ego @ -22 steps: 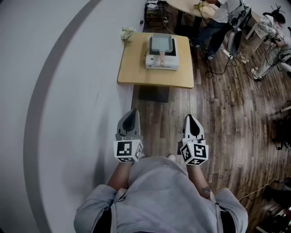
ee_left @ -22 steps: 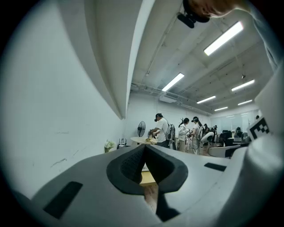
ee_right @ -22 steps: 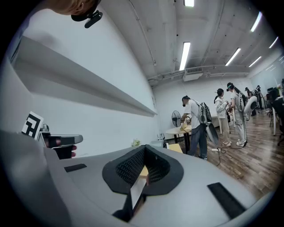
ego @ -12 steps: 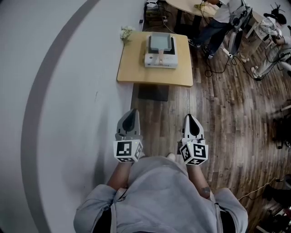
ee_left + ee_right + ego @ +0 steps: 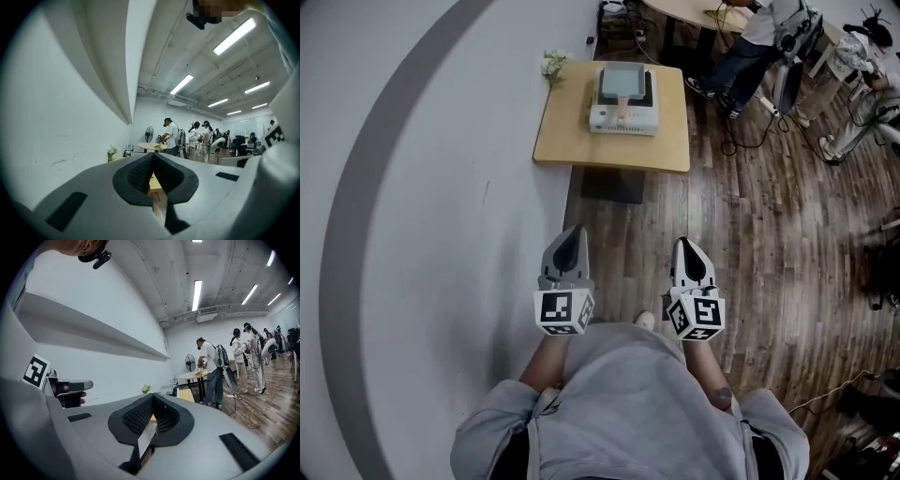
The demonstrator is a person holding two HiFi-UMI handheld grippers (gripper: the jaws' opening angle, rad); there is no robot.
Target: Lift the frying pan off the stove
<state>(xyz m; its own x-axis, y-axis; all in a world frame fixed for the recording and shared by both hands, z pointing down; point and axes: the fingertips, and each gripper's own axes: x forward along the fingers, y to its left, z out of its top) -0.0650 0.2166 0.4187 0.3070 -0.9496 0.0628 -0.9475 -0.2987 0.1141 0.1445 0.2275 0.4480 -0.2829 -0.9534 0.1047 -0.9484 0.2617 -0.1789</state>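
Note:
A square grey frying pan (image 5: 625,83) with a pale wooden handle sits on a white portable stove (image 5: 623,118) on a low wooden table (image 5: 572,131) far ahead in the head view. My left gripper (image 5: 571,233) and right gripper (image 5: 689,247) are held close to my body, well short of the table. Both are shut with nothing between their jaws. In the left gripper view the left gripper (image 5: 152,157) has its tips together, and the right gripper (image 5: 153,397) looks the same in its own view.
A small bunch of white flowers (image 5: 551,64) stands at the table's back left corner. A white wall (image 5: 412,187) with a grey band runs along the left. People (image 5: 750,42) stand at a round table beyond, with cables on the wooden floor (image 5: 769,216).
The table with the stove has shifted slightly up and left in the head view. Both grippers keep their place and stay shut.

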